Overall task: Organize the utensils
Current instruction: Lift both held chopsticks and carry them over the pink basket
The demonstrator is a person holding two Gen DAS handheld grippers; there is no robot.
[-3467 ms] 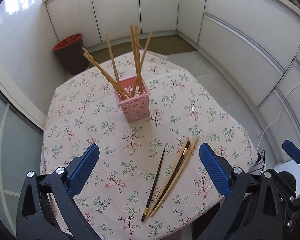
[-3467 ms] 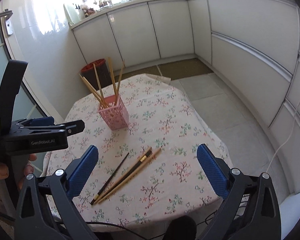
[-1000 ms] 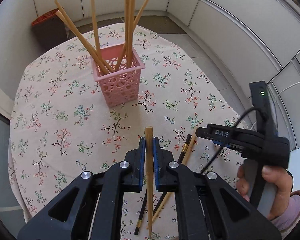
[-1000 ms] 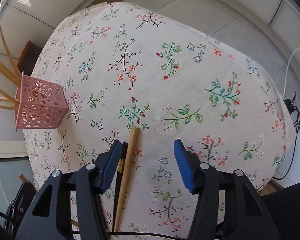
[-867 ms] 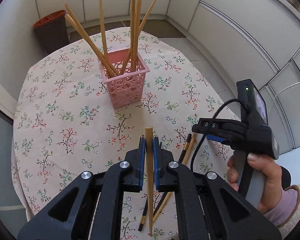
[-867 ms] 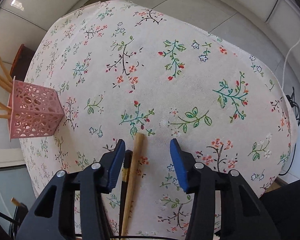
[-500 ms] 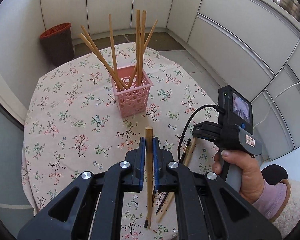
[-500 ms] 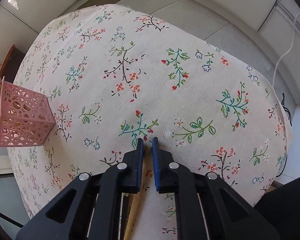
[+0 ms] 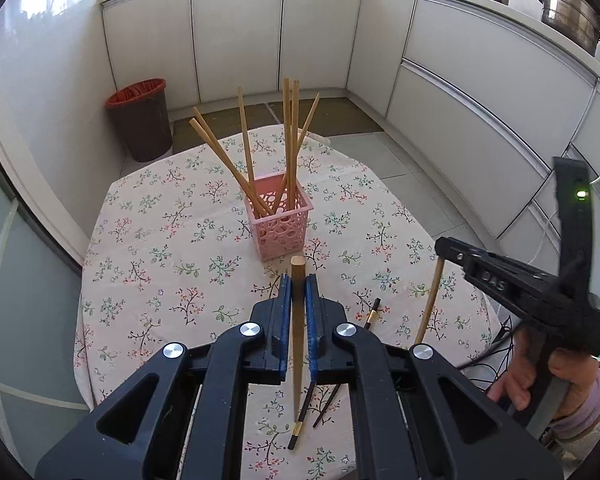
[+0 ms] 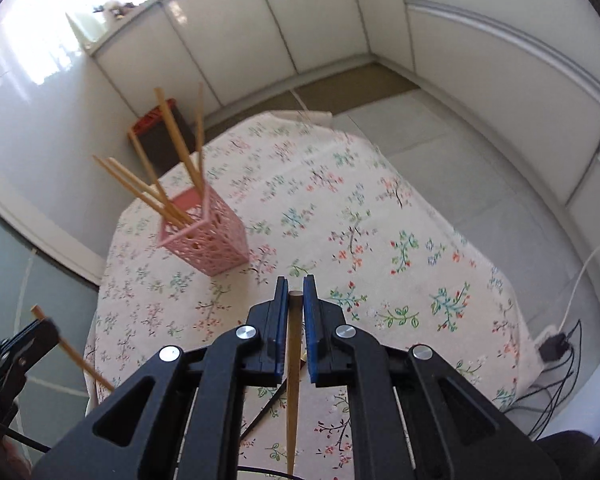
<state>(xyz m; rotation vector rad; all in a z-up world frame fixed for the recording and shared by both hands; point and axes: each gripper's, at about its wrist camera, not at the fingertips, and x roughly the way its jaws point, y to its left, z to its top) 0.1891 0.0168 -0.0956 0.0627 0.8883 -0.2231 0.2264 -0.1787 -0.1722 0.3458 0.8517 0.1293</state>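
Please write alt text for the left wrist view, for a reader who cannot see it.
The left gripper is shut on a light wooden chopstick above a floral tablecloth. Ahead stands a pink basket holding more chopsticks; dark chopsticks lie below.

1. Pink holder (image 9: pixel 281 220): square openwork plastic, upright mid-table, six or so wooden chopsticks (image 9: pixel 288 136) fanned out in it.
2. My left tool has one light wooden chopstick (image 9: pixel 298 320) pinched, blunt end forward.
3. Right one's got another (image 10: pixel 293 360), same deal.
4. Dark chopsticks (image 9: pixel 305 408) lying on the cloth below, two I think, partly hidden.
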